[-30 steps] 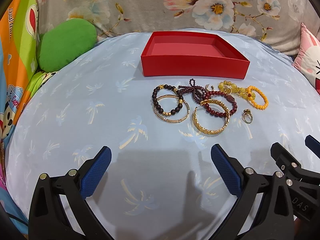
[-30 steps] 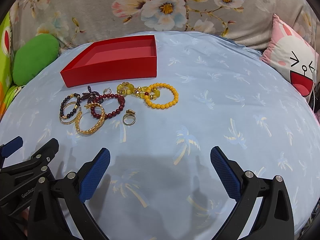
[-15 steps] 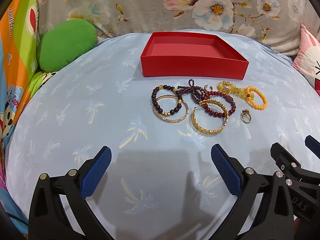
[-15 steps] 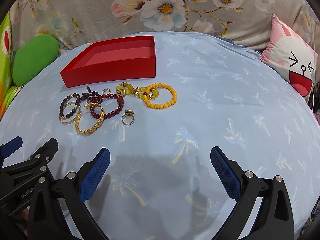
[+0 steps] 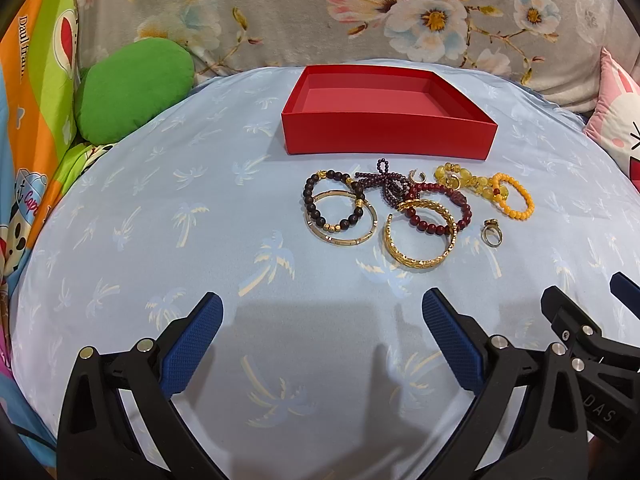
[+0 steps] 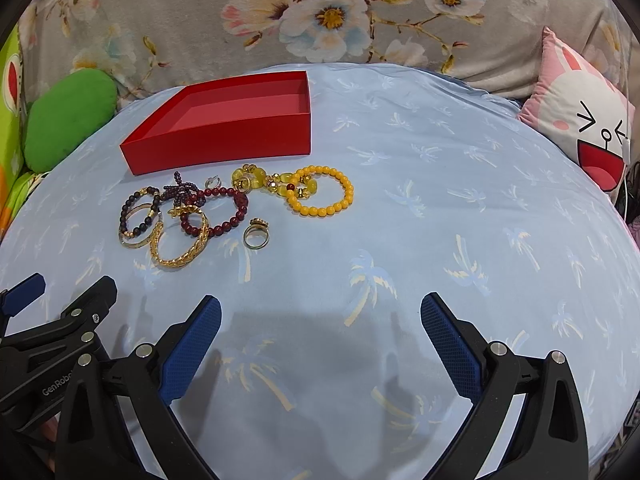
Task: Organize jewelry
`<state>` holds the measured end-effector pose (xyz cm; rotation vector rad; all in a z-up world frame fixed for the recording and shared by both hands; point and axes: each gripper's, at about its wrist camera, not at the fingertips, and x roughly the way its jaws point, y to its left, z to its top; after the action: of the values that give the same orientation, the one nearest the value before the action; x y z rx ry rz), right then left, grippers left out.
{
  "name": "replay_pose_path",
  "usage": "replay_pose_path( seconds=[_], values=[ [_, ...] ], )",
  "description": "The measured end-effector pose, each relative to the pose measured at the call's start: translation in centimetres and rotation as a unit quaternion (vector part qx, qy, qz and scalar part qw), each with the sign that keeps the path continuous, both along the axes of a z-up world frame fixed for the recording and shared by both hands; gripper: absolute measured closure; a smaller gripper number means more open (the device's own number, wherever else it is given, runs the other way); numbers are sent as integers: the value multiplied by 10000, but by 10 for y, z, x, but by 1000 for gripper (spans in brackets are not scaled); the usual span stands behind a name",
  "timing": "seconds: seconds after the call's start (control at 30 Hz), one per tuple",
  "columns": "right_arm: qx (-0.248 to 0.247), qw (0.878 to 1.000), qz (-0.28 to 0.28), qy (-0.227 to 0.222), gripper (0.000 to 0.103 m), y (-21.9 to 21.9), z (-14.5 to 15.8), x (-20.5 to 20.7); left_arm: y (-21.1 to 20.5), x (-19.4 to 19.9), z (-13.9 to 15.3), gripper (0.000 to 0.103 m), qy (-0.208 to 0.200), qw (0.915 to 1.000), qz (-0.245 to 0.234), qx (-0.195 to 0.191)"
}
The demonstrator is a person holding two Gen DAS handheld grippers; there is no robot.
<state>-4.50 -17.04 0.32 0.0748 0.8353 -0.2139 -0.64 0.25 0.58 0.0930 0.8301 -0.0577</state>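
Note:
An empty red box [image 5: 390, 136] [image 6: 224, 148] sits at the back of the blue palm-print cloth. In front of it lies a pile of jewelry: a dark bead bracelet [image 5: 334, 204] over a thin gold bangle [image 5: 362, 236], a gold chain bangle [image 5: 418, 260] [image 6: 180, 258], a red bead bracelet [image 5: 440, 226] [image 6: 224, 224], an orange bead bracelet [image 5: 516, 208] [image 6: 320, 210], yellow beads [image 5: 460, 176] and a gold ring [image 5: 491, 234] [image 6: 256, 236]. My left gripper [image 5: 322, 312] and right gripper [image 6: 320, 312] are both open and empty, short of the pile.
A green cushion [image 5: 132, 88] lies at the left edge. A pink rabbit pillow [image 6: 580, 120] lies at the right. A floral fabric backrest [image 5: 320, 12] stands behind the cloth. The right gripper's side shows in the left wrist view [image 5: 580, 336].
Both views have shifted very slightly; the jewelry sits a touch lower and closer in the right wrist view. Nothing was picked up or moved.

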Motion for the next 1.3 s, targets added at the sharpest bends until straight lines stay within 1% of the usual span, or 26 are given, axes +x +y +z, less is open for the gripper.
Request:
replay_pose_path(
  seconds=[1.3],
  values=[
    [-4,10000,-4,13,6,-1,-1,-1,2,-1,-1,8,2,10000,-3,-3]
  ],
)
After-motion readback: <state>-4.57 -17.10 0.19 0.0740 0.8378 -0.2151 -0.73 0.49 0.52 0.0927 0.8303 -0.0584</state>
